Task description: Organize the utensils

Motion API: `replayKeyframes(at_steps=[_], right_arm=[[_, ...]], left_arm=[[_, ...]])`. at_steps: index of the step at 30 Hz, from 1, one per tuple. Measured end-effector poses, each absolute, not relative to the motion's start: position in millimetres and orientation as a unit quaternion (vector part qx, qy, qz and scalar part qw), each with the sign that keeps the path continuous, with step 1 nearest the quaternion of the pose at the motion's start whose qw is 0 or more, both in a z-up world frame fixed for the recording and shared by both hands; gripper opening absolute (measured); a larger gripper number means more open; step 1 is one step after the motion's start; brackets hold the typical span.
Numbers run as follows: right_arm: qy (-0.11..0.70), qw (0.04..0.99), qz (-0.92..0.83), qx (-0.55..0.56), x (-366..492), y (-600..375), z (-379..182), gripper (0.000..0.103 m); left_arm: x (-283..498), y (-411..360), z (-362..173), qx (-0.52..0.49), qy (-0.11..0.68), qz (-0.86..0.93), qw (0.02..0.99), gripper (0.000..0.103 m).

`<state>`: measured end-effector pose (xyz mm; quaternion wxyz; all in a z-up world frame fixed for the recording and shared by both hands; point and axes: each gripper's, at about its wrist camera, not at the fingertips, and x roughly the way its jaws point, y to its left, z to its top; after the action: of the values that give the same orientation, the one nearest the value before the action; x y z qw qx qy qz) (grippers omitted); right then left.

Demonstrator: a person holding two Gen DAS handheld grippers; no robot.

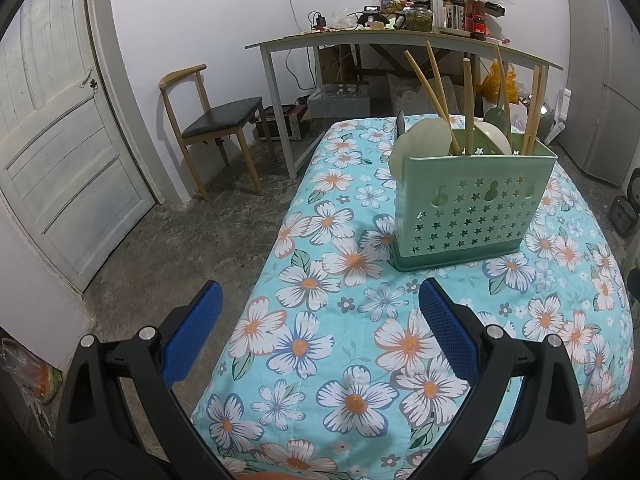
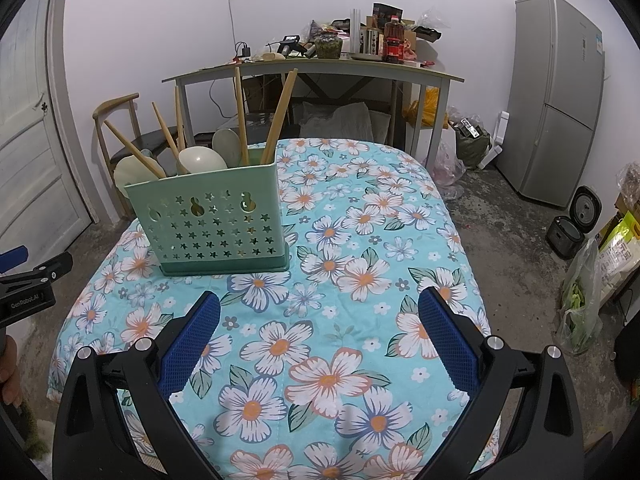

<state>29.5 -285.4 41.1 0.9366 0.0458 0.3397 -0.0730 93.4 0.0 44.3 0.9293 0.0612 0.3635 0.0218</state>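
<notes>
A green utensil holder with star-shaped holes stands upright on the table with the floral cloth. It holds several wooden chopsticks and pale spoons. It also shows in the right wrist view, with chopsticks and spoons. My left gripper is open and empty, near the table's left edge, short of the holder. My right gripper is open and empty above the cloth, right of and nearer than the holder. The left gripper shows at that view's left edge.
A wooden chair and a cluttered grey desk stand behind the table. A white door is at the left. A fridge, a rice cooker and bags stand on the floor at the right.
</notes>
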Motion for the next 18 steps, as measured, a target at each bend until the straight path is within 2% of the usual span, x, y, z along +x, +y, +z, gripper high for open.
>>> replayKeyframes(at_steps=[18], right_arm=[[0.340,0.936,-0.073,0.047,29.4,-285.2,41.1,0.096]], left_arm=[[93.1,0.8,39.8,0.062,0.367,0.021,0.928,0.095]])
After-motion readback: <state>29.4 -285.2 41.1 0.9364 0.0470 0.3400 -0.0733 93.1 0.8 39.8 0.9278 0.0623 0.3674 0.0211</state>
